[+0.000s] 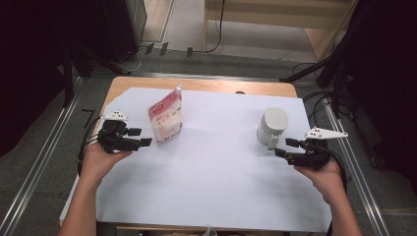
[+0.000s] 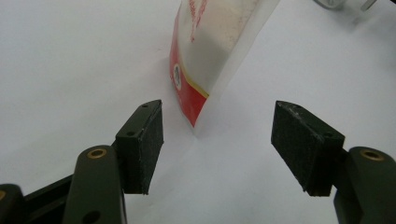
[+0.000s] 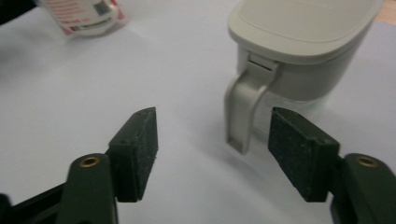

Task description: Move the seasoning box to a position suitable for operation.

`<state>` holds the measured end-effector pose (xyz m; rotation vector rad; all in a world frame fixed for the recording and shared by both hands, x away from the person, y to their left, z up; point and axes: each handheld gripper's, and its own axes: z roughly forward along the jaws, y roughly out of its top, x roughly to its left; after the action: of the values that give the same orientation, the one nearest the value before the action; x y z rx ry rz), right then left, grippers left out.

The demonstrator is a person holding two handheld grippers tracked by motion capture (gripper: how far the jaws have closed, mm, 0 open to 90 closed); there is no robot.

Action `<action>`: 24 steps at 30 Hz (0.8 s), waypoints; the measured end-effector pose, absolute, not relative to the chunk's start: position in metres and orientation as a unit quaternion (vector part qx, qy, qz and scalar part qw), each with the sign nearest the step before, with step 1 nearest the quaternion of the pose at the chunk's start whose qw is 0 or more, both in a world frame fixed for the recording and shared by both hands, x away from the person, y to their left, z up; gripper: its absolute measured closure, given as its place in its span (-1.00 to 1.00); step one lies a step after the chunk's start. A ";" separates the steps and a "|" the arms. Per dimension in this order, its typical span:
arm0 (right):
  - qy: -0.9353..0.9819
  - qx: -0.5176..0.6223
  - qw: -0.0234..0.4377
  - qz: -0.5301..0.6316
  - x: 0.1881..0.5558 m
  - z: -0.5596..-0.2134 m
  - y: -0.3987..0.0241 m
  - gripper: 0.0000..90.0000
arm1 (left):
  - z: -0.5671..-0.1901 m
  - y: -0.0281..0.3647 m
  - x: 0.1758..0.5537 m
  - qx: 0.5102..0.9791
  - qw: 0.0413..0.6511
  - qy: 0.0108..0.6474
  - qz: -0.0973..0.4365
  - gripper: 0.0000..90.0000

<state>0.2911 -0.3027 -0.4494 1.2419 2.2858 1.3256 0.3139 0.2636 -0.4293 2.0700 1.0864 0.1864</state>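
1 pouch (image 1: 166,118) | 1 lidded jug (image 1: 272,126) | left gripper (image 1: 140,137) – jaws apart | right gripper (image 1: 286,148) – jaws apart

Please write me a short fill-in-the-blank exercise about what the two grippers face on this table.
1. The left gripper points at the bottom corner of a red and white ____.
2. The right gripper has its jaws ____, on either side of the grey handle.
3. That handle belongs to the lidded ____, which stands on the white sheet.

Missing words: pouch; open; jug
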 end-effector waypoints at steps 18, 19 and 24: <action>0.760 0.455 0.122 0.448 0.293 -0.452 -0.302 -0.46 | -0.422 0.263 0.315 0.831 0.375 0.405 0.075 -0.31; 0.759 0.458 0.125 0.445 0.294 -0.452 -0.301 -0.50 | -0.421 0.265 0.315 0.827 0.380 0.408 0.070 -0.31; 0.752 0.478 0.132 0.433 0.297 -0.453 -0.300 -0.58 | -0.421 0.266 0.316 0.820 0.383 0.419 0.072 -0.32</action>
<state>0.2967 -0.2997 -0.4532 1.3877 2.1833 1.2566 0.3159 0.2661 -0.4213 2.0913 1.0683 0.1836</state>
